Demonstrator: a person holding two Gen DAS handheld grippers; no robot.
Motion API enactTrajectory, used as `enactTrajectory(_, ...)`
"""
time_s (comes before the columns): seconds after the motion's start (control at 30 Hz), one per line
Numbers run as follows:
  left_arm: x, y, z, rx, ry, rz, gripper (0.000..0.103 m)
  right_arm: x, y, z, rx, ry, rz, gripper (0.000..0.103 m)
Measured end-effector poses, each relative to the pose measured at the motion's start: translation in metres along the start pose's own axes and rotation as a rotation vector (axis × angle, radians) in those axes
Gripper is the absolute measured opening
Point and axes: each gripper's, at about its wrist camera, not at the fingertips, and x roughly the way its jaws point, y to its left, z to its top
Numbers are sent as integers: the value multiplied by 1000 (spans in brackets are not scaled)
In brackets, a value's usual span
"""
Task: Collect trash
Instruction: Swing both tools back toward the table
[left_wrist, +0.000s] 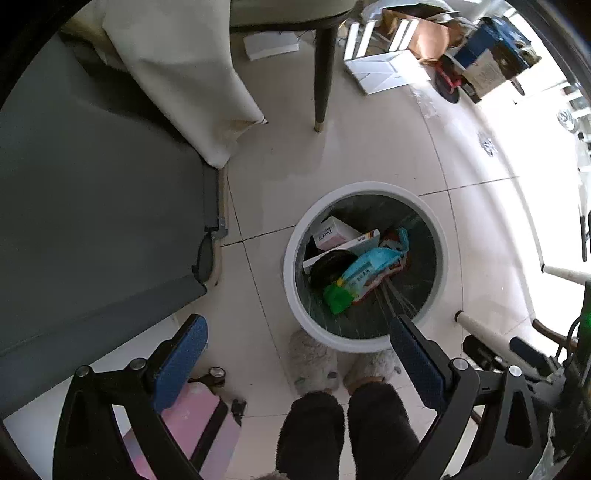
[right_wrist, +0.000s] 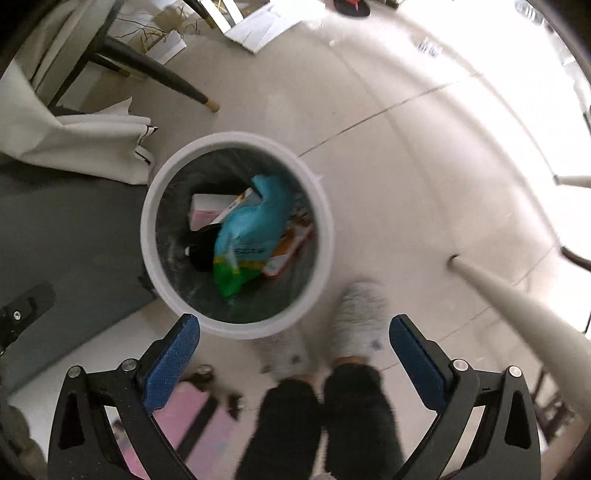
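White bin rim beside slippers

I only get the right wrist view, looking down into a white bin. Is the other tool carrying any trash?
Observer: No. The left gripper has its fingers wide apart, with nothing between them.
Operator: What is the dark thing under the blue bag?
Observer: A round black dish-like piece, next to a white box in the bin.
Operator: Anything more on the floor?
Observer: A blue box sits far beyond the chair leg.
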Motion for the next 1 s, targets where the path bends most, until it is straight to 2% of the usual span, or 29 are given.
enactTrajectory(0.2,-46,-4,-21,33,-28,16,101,-56,2,-13,-33,-61,-41,103)
enactTrajectory(0.43,-107,-8,-48,72,-47,3,101,-135,12,-38,-67,-120,-42,103)
enactTrajectory(0.63,-177,-8,-73,113,-79,-16,101,-209,16,-70,-70,-149,-22,103)
enactTrajectory(1.0,-299,3,-126,128,-143,-56,101,-345,30,-132,-81,-209,44,103)
